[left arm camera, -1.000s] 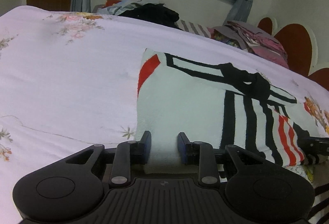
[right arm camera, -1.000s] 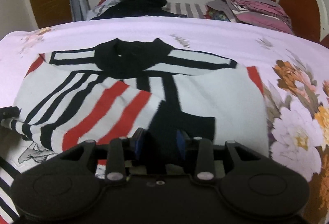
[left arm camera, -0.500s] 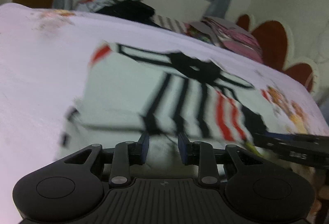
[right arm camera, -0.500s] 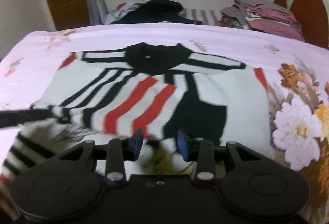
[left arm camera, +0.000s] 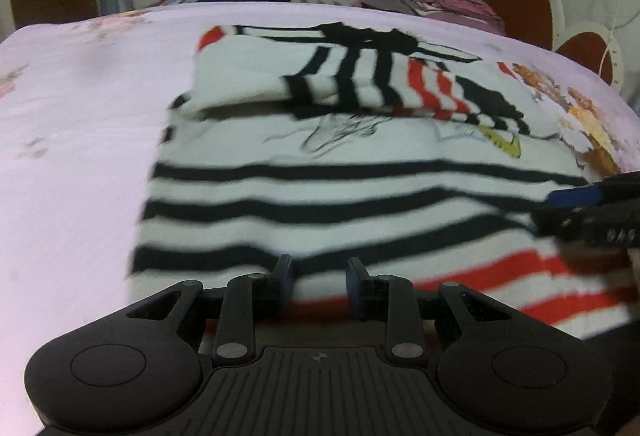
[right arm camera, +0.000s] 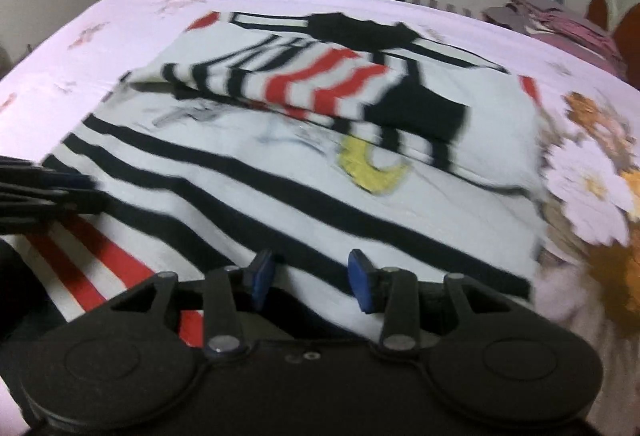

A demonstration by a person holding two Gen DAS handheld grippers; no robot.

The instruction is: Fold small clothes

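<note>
Change since a second ago: both grippers now sit at the near hem instead of mid-garment, and the lower striped half of the shirt lies spread toward the cameras.

Hard to read: both views are blurred by motion; the line drawing printed on the shirt cannot be made out. The near hem is hidden under each gripper body.

Left to right:
- Bedsheet (left arm camera: 72, 124), pale pink with faint flowers; bare and flat, open room left of the garment.
- Left gripper (left arm camera: 319, 276): blue pads set a little apart, over the hem at the black and red stripes. Whether they pinch cloth cannot be told.
- Shirt (left arm camera: 340, 156), lying flat in the middle of the bed: white knit, black and red stripes, black collar at the far end, yellow crescent (right arm camera: 370, 166) near the middle. Two striped sleeves fold across the chest. Left edge straight, right edge meets the big flower print.
- Right gripper (right arm camera: 310, 278): pads opening, cloth beneath them, no grip seen; its tip enters the left view at the right edge.
- Folded clothes (left arm camera: 436, 0), stacked at the far side beside the red headboard (left arm camera: 520, 2).
</note>
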